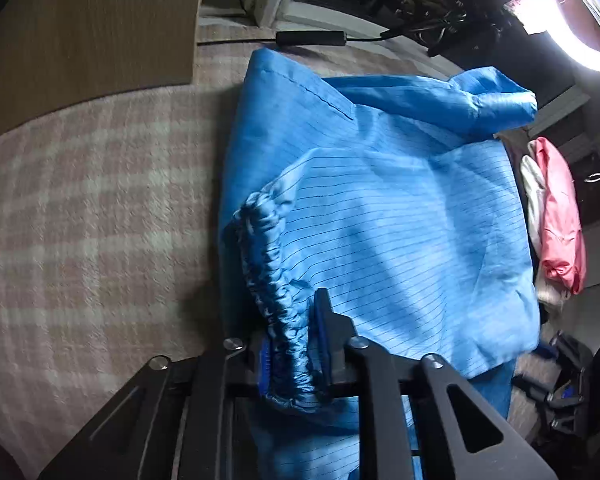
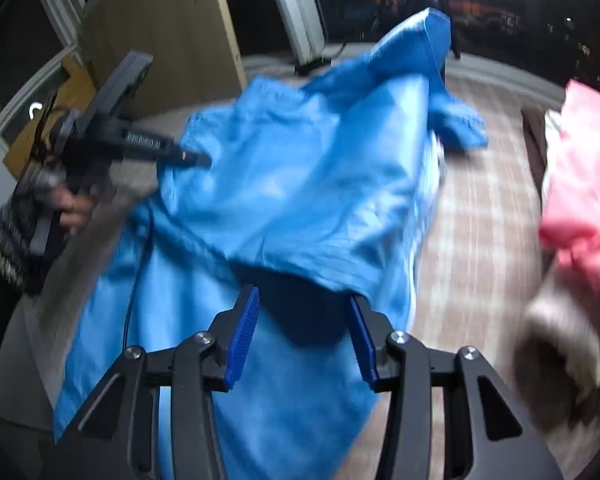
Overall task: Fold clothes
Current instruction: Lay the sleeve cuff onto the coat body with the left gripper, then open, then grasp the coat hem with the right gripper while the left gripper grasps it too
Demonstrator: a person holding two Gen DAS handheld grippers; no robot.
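On the checked bed cover (image 1: 80, 208), blue garment (image 1: 400, 220) lies half-folded; left gripper (image 1: 294, 344) pinches its elastic cuff (image 1: 276, 280), right gripper (image 2: 302, 334) open, empty. Further folds remain; pink garment (image 2: 584, 184) untouched.

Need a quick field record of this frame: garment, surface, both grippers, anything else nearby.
garment: blue garment, pinstriped, partly folded over itself
surface: pink-and-white plaid blanket
left gripper: elastic cuff between its jaws; contact unclear
right gripper: jaws apart above the garment, nothing gripped
nearby: pink clothing at the blanket's edge; ring light lit at the far side
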